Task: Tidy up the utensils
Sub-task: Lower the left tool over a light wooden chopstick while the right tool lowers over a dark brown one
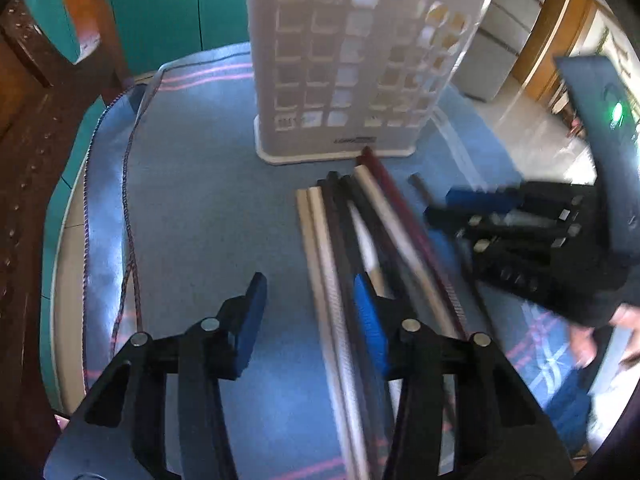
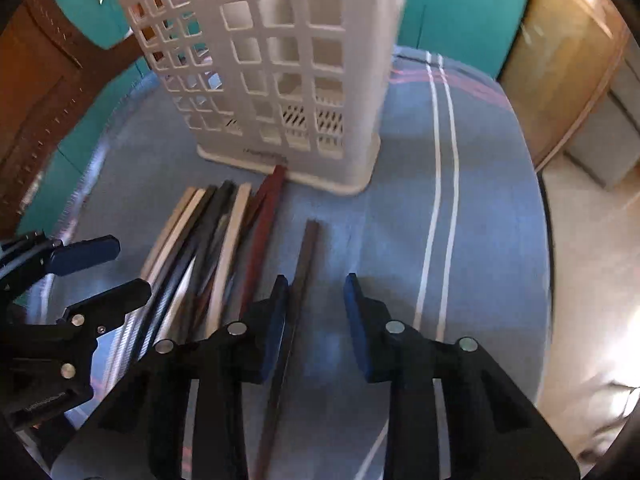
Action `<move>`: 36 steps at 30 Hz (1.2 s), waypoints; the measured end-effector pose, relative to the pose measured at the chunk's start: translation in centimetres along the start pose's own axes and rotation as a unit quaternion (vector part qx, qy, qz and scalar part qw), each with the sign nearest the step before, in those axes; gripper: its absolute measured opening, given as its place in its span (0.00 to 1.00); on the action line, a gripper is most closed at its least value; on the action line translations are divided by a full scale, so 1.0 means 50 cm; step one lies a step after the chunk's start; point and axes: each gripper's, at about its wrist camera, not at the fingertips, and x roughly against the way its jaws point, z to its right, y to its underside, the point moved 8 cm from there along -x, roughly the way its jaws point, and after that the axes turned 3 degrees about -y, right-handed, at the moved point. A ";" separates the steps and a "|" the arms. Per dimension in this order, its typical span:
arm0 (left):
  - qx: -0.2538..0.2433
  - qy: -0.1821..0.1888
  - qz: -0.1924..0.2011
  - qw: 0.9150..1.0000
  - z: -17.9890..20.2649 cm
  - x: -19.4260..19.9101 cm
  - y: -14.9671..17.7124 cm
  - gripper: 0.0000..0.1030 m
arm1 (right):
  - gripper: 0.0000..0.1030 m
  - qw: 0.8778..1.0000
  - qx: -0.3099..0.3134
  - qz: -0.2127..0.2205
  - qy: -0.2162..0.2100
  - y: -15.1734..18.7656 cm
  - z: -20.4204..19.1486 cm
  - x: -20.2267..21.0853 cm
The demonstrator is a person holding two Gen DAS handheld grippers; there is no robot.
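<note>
A: Left wrist view?
B: White lattice holder upright on the desk; contents unclear. Chopsticks bundled before it, beside the left gripper, partly open, empty.
A: Right wrist view?
B: Lone dark chopstick just beside the right gripper, narrowed, gripping nothing.

Round worktop under blue cloth with white and pink stripes. Teal cabinets behind. Dark wooden chair at left. Pale tiled floor sunlit at right, grey drawers beyond.
</note>
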 end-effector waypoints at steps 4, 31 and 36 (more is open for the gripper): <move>0.010 -0.003 0.004 1.000 -0.012 -0.004 0.003 0.45 | 0.31 0.999 0.000 0.033 -0.015 -0.012 0.016 -0.002; -0.009 -0.039 0.019 0.999 0.021 0.001 0.020 0.32 | 0.37 0.999 0.009 0.048 0.020 0.027 -0.031 0.001; 0.017 -0.044 0.022 0.999 0.019 0.007 0.016 0.13 | 0.38 0.998 0.010 0.050 0.021 0.024 -0.037 -0.001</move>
